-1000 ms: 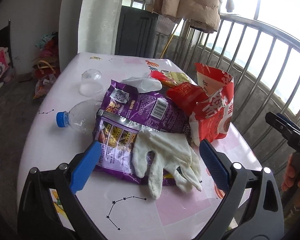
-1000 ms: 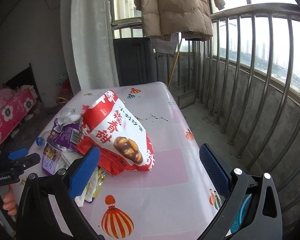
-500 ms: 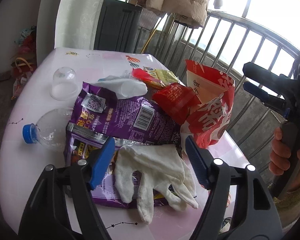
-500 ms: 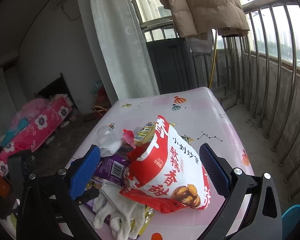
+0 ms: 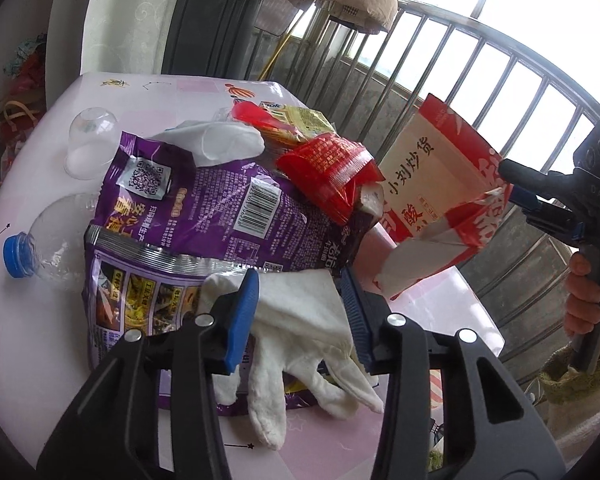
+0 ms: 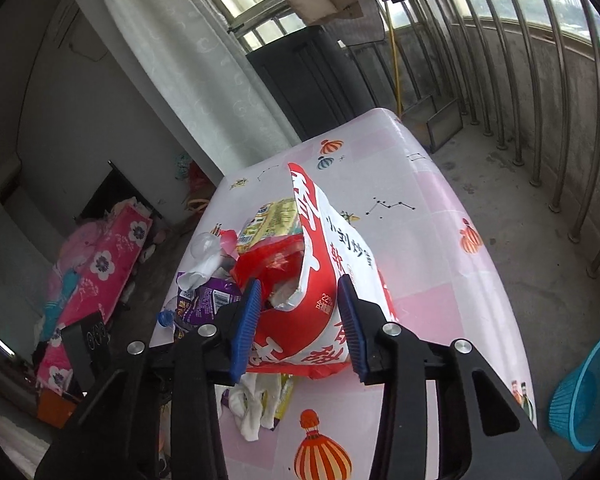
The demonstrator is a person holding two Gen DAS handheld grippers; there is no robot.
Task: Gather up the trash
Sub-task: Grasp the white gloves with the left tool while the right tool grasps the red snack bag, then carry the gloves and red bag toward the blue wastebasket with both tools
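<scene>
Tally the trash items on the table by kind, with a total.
Snack bags and wrappers: 4 (red-and-white bag, purple bag, red wrapper, yellow packet)
White gloves: 2 (near glove, far glove)
Plastic bottles: 1 (bottle)
Clear plastic cups: 1 (cup)
Total: 8

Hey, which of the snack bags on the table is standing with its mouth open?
The big red and white bag, at the railing side. Its torn top gapes open and the right gripper straddles it. The purple bag lies flat.
</scene>
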